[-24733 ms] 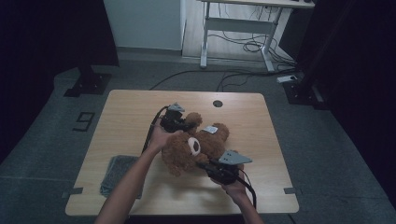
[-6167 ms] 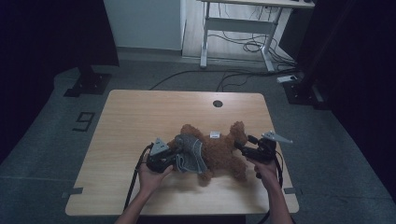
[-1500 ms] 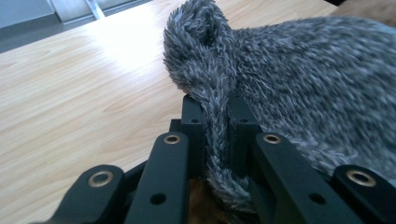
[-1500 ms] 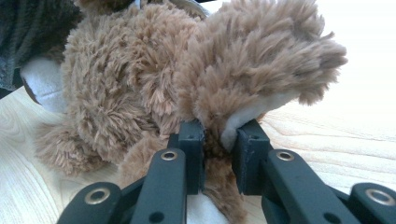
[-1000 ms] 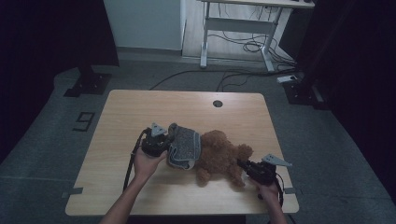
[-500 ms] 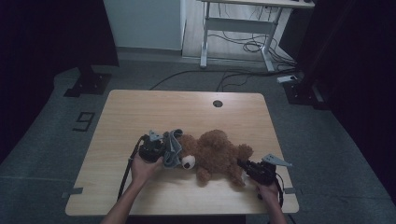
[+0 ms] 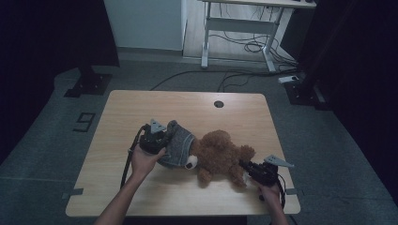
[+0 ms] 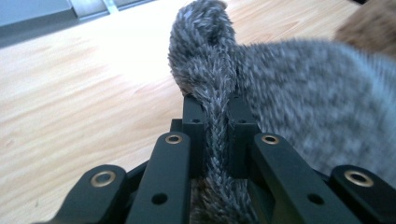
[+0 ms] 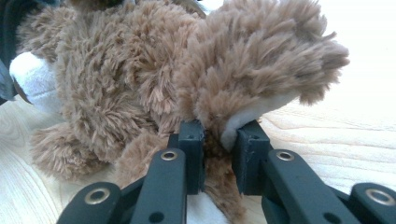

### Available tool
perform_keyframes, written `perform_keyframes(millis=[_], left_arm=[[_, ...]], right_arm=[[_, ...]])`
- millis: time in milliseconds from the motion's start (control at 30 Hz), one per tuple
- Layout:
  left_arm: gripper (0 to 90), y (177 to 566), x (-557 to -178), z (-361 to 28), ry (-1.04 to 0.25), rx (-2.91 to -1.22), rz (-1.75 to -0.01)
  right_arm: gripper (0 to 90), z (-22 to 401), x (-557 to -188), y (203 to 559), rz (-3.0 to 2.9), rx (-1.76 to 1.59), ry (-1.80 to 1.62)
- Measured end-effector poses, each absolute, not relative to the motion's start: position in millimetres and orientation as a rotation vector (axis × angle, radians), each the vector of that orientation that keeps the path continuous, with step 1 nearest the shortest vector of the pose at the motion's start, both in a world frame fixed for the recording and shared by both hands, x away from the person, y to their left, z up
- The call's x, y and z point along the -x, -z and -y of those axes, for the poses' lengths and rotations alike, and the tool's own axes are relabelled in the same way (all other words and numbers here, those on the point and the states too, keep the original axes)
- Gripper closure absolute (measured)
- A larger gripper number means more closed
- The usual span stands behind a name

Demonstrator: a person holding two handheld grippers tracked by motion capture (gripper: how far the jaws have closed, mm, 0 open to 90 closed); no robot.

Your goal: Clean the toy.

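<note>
Basically, a brown teddy bear is lying on its side on the wooden counter, near the front edge, with a grey knitted garment bunched over its head end. The left hand-held gripper is clenched on a fold of that grey knit; in the left gripper view the fabric is squeezed tight between the two jaws, and the rest of the garment is stretched off to the right toward the bear. The right hand-held gripper is clamped on one of the bear's paws, with fur and the pale paw pad pinched between the jaws in the right gripper view. The paw is probably gripped so that the toy is anchored against the counter while the garment is worked along its body from the opposite end. Both grips are taken at the far ends of the toy, so the pull runs lengthwise. Whether the garment is being put on or taken off cannot be told here.
</note>
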State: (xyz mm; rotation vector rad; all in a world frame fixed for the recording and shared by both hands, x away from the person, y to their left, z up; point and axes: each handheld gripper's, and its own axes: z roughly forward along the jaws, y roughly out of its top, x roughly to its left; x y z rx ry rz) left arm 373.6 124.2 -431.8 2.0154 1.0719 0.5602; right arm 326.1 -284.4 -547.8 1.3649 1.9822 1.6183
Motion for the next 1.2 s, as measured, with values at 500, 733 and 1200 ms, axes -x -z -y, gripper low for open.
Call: perform_keyframes(millis=[500, 733, 1200], left_arm=[[80.7, 421, -379, -96, -0.55, -2.035, -1.027], [80.7, 415, -377, -73, -0.547, -2.055, -0.971], [81.2, 423, -379, -65, -0.536, -2.072, -0.969]], right_arm=[[74.7, 285, -327, 552, -1.987, -1.39, -1.651], [74.6, 285, -327, 552, -1.99, -1.389, -1.65], [73.8, 285, -327, 552, -1.987, -1.384, -1.661]])
